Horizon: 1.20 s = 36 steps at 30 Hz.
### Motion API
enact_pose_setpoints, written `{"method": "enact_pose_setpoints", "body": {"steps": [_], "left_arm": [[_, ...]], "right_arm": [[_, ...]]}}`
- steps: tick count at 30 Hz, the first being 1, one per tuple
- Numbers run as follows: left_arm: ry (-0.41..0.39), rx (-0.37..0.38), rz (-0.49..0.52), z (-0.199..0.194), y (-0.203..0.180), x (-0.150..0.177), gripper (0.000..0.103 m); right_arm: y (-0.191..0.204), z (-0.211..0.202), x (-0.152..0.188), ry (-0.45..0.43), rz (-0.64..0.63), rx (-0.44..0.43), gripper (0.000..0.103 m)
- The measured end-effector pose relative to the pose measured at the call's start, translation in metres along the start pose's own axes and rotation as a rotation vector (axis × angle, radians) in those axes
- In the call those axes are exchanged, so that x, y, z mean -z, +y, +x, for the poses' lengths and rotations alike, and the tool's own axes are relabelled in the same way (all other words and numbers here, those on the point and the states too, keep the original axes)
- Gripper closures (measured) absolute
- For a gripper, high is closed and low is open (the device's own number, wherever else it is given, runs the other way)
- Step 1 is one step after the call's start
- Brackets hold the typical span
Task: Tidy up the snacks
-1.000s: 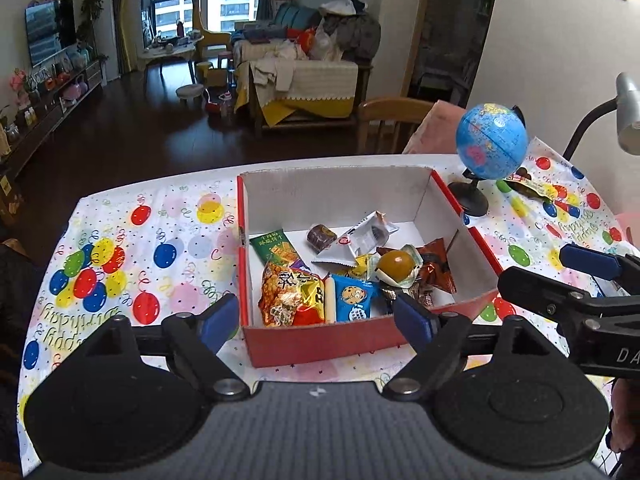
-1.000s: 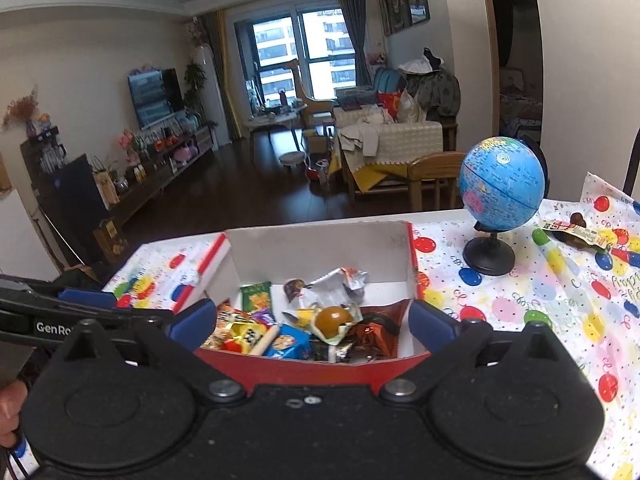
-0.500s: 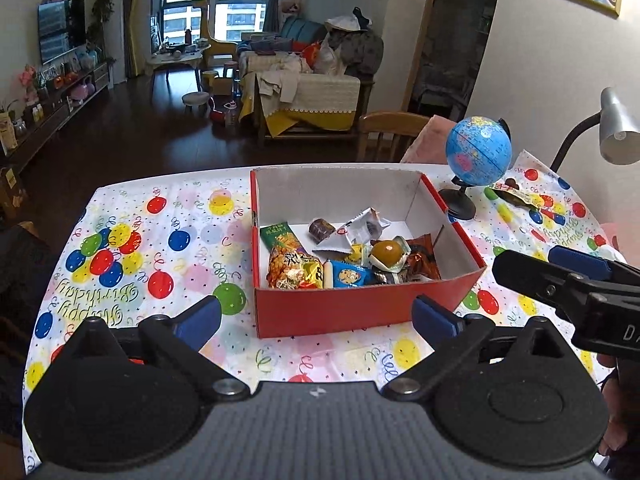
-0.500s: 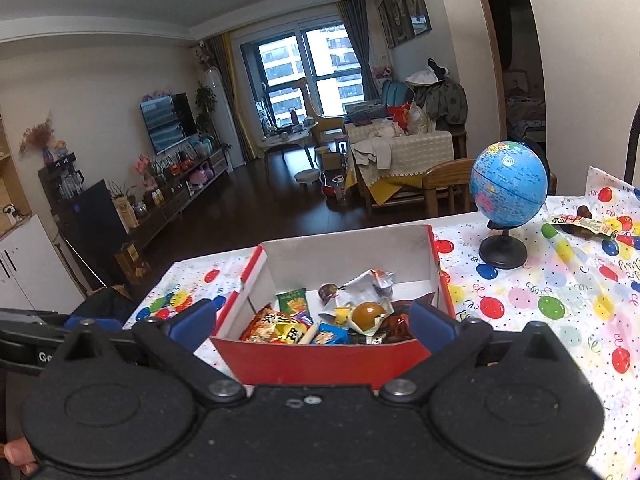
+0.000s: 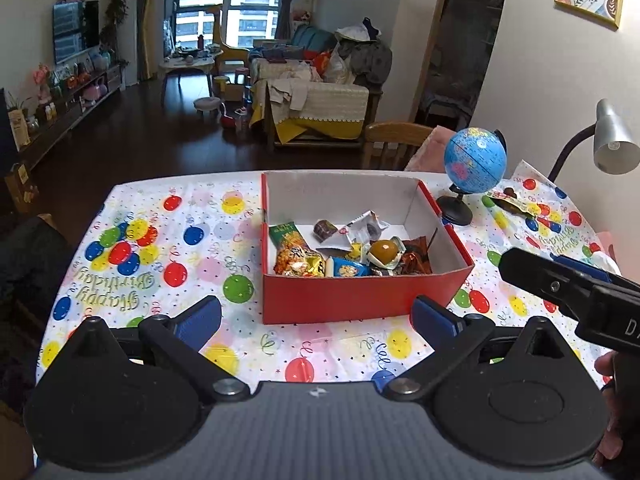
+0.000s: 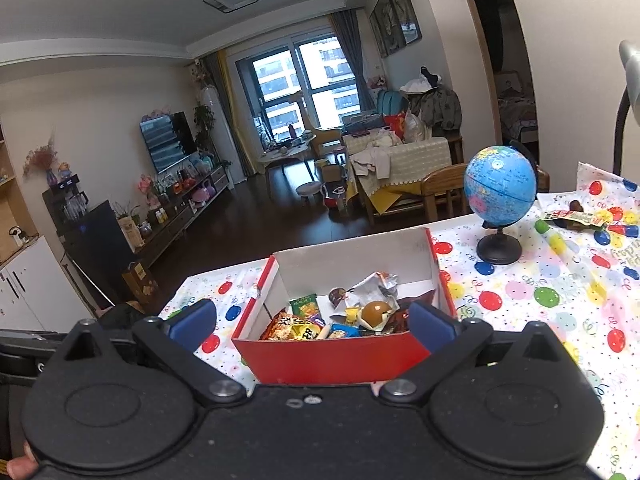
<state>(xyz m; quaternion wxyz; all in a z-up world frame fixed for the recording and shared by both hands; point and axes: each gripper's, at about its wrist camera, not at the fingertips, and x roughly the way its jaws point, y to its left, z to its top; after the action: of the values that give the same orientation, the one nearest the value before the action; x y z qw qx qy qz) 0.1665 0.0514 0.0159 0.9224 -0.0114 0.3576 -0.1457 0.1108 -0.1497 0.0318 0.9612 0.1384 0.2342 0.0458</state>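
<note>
A red cardboard box (image 5: 360,294) (image 6: 332,358) with a white inside stands on the balloon-print tablecloth (image 5: 160,248). It holds several snacks: a yellow-orange chip bag (image 5: 298,259), a blue cookie packet (image 5: 348,269), a brown round sweet (image 5: 385,249), a silver wrapper (image 5: 362,228). A loose snack wrapper (image 5: 510,203) (image 6: 572,218) lies beyond the globe. My left gripper (image 5: 316,320) is open and empty, in front of the box. My right gripper (image 6: 312,326) is open and empty, before the box's near wall; it also shows at the right in the left wrist view (image 5: 560,284).
A blue globe on a black stand (image 5: 474,164) (image 6: 500,196) stands right of the box. A silver desk lamp (image 5: 612,140) is at the far right. A wooden chair (image 5: 394,142) stands behind the table. The table's far edge drops to a dark floor.
Both grippers have drawn back and up from the box, which now looks smaller and farther. Both stay open and empty.
</note>
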Motion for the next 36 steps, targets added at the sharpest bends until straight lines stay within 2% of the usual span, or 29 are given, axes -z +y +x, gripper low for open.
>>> {"method": "enact_pose_setpoints", "body": {"steps": [15,36], "left_arm": [[-0.018,-0.001,0.002,-0.013,-0.008,0.001,0.001],[-0.031,0.015,-0.001,-0.018,-0.013,-0.003,0.001]], "right_arm": [[-0.004,-0.012,0.004,0.013,0.004,0.04,0.0],[-0.003,-0.013,0.007,0.016,0.003,0.039,0.0]]}}
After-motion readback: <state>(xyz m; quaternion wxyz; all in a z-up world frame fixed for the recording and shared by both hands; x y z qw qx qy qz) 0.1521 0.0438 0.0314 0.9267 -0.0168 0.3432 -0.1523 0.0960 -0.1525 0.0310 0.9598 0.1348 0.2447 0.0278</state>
